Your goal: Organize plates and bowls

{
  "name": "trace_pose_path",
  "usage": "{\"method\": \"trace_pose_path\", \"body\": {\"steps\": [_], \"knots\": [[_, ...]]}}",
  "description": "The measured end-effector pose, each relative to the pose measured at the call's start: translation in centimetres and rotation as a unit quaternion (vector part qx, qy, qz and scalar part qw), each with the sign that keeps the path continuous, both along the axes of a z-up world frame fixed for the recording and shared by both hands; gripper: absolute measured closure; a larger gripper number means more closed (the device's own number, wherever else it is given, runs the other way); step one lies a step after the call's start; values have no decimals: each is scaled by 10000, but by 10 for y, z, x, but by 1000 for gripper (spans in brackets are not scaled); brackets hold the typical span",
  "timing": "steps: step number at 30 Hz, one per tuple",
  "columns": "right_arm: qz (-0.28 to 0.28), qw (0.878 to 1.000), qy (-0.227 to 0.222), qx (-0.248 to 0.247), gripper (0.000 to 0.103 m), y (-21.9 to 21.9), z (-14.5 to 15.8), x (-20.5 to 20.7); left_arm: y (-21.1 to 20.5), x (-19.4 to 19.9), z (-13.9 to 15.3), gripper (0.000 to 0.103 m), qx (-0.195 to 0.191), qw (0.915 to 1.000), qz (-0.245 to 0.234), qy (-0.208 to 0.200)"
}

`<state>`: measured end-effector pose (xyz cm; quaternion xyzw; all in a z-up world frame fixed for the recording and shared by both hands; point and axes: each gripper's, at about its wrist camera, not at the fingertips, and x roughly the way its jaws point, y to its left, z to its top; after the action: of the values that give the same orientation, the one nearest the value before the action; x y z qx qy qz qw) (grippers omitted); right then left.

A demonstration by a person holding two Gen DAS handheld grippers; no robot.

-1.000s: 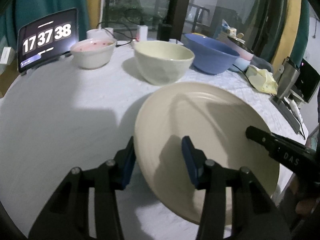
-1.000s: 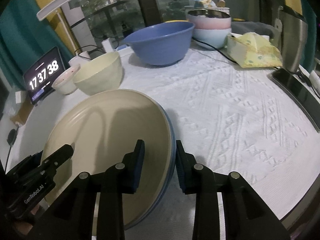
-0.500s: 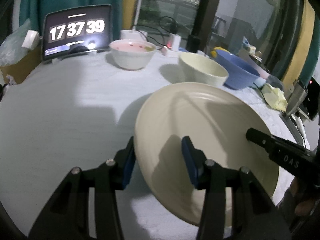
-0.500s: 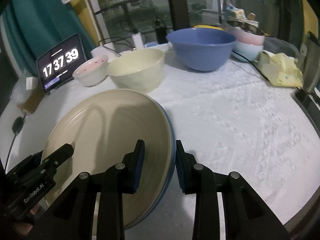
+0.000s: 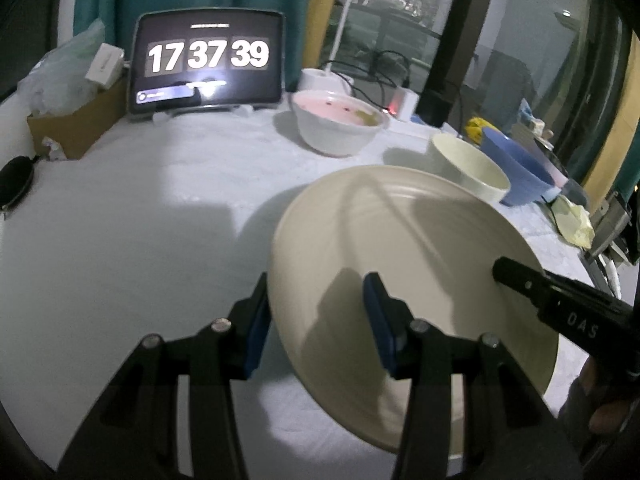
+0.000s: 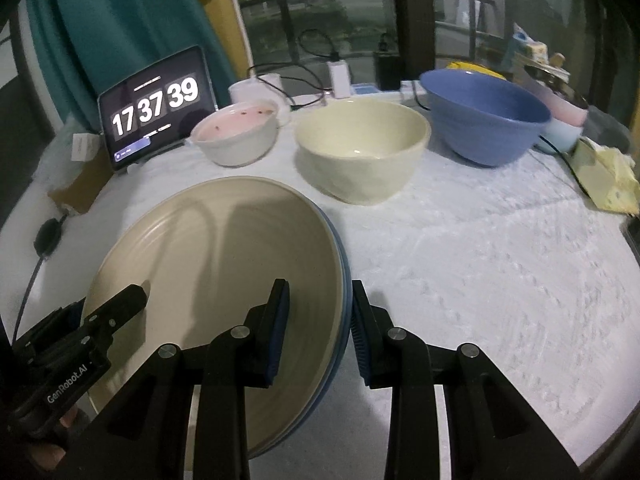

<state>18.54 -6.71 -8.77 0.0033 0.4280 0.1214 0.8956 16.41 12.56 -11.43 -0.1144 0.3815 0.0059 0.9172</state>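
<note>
A cream plate (image 5: 404, 256) (image 6: 224, 264) lies on top of a blue plate (image 6: 340, 280), held tilted above the white tablecloth. My left gripper (image 5: 316, 320) is shut on the stack's left rim. My right gripper (image 6: 318, 328) is shut on its right rim, one finger over the cream plate, one under the blue one. Behind stand a white bowl with pink inside (image 5: 340, 128) (image 6: 236, 136), a cream bowl (image 5: 472, 168) (image 6: 360, 148) and a blue bowl (image 5: 516, 176) (image 6: 484, 124).
A tablet clock (image 5: 208, 68) (image 6: 156, 108) stands at the back left beside a cardboard box (image 5: 76, 120). Cables and chargers (image 6: 340, 76) lie at the back. Stacked pink and pale bowls (image 6: 564, 120) and a yellow cloth (image 6: 608, 176) are at the right. A black device (image 5: 16, 180) lies at the left edge.
Both grippers have swung to the left with the plate stack held between them. The tablet and pink bowl have come toward the centre; the blue bowl has slid to the right.
</note>
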Motion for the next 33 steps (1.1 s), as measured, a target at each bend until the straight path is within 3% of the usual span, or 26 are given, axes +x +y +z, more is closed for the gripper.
{"method": "trace_pose_path", "body": {"steps": [18, 30, 33], "knots": [[289, 9991, 271, -116, 71, 55, -15, 41, 54, 28, -13, 57, -18, 9993, 247, 262], [289, 9980, 540, -133, 69, 53, -29, 58, 40, 33, -14, 57, 456, 9986, 245, 121], [347, 9978, 541, -143, 69, 53, -29, 58, 41, 33, -13, 56, 409, 9986, 308, 152]]}}
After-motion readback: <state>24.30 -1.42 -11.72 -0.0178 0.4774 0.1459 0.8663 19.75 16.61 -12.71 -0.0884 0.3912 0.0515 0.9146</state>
